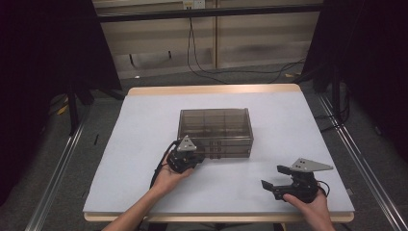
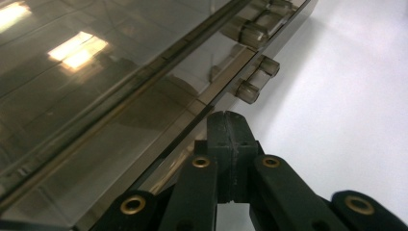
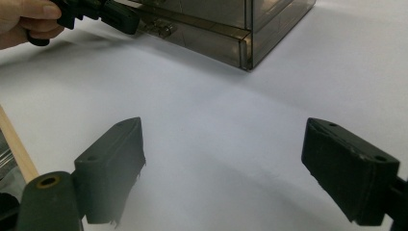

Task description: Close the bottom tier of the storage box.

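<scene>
Both forearms are bare, with no sleeve on either. The left tool [image 1: 185,156] is a black body topped by a grey three-cornered plate, a black cable looping off its near side. Close up, its black jaws [image 2: 226,144] show a seam down the middle, and the link bars behind them carry brass-coloured rivets. The right tool [image 1: 278,176] is black too, under a longer grey plate with small holes. Its pads [image 3: 113,166] are blocky, dark and matte, one frayed along its lower edge.
</scene>
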Tool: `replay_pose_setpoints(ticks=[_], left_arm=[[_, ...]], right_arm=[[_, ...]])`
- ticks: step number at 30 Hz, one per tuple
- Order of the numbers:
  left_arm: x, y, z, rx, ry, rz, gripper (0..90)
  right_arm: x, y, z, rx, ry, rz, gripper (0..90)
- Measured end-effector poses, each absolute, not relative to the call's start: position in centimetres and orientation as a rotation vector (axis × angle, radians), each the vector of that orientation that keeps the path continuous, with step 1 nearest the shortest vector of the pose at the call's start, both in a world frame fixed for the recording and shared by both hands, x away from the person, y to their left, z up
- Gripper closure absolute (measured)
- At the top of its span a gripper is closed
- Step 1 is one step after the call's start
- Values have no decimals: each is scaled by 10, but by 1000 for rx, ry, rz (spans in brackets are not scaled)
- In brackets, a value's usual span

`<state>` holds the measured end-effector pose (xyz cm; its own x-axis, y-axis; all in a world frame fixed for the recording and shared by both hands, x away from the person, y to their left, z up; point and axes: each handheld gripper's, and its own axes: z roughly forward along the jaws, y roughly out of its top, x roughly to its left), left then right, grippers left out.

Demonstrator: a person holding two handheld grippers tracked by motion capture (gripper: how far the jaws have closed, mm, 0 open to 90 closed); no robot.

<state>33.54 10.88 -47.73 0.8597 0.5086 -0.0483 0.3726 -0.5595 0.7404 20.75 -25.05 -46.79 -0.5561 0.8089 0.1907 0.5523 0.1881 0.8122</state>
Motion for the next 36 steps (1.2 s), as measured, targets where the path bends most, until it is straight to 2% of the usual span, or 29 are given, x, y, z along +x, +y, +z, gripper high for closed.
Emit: replay_pose_setpoints(ticks=[24, 33, 34, 35, 36], left_arm=[[338, 107, -481, 2218, 681, 224, 900], [329, 105, -475, 2229, 621, 201, 710], [327, 105, -474, 2228, 619, 201, 619], [325, 105, -472, 2239, 611, 207, 619], [323, 104, -469, 2249, 612, 203, 543]], right_arm=[[207, -250, -468, 1298, 2181, 1304, 152], [207, -252, -467, 1299, 2174, 1312, 158], [207, -252, -467, 1293, 2173, 1315, 159], [207, -252, -467, 1293, 2173, 1315, 159], [206, -252, -467, 1294, 2173, 1317, 160]])
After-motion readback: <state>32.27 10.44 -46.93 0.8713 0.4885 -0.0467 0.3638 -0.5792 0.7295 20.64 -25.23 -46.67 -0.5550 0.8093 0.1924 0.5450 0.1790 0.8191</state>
